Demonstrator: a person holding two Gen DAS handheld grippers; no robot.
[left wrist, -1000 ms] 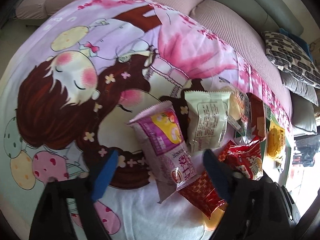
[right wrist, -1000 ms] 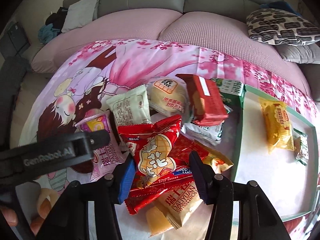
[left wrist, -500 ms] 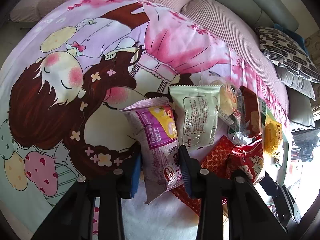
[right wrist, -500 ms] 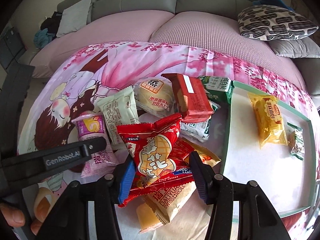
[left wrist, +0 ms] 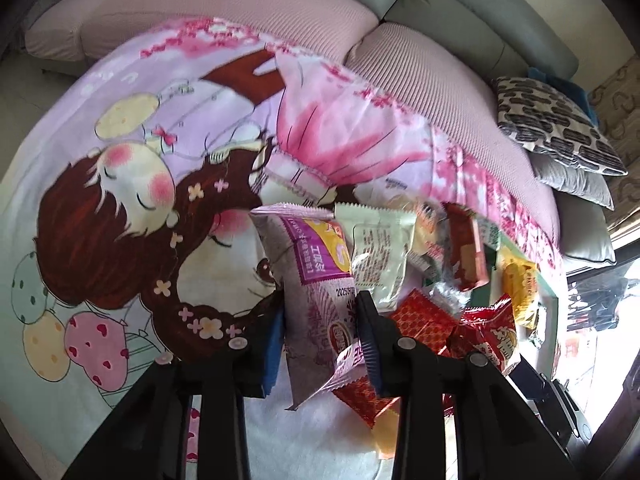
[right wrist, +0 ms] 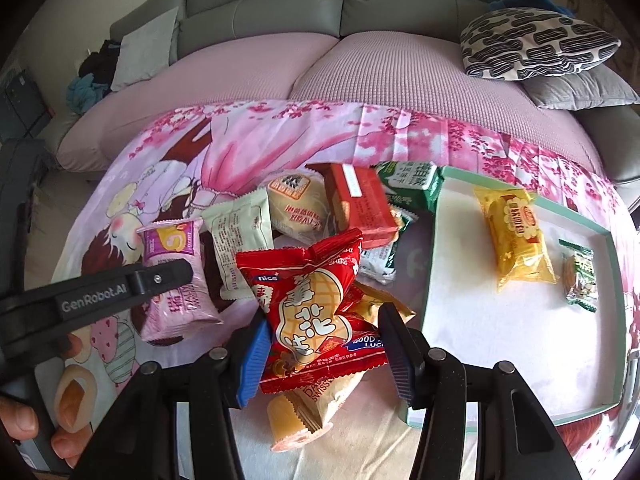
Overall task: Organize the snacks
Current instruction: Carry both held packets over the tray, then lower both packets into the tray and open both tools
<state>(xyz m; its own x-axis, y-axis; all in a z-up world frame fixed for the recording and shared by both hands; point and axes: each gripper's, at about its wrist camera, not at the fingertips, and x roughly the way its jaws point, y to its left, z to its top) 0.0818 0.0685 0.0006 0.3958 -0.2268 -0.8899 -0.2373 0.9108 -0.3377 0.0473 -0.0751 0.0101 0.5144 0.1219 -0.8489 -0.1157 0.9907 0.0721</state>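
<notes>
The left gripper (left wrist: 322, 330) is pointed steeply downward, its 2 blue-padded jaws clamped against the sides of a purple snack packet (left wrist: 316, 280). The right gripper (right wrist: 324, 350) is likewise tilted downward, its 2 jaws closed on a red peanut packet (right wrist: 310, 308). Fingertips (right wrist: 24, 426) of the person's left hand are seen wrapped under the left gripper's black body.
</notes>
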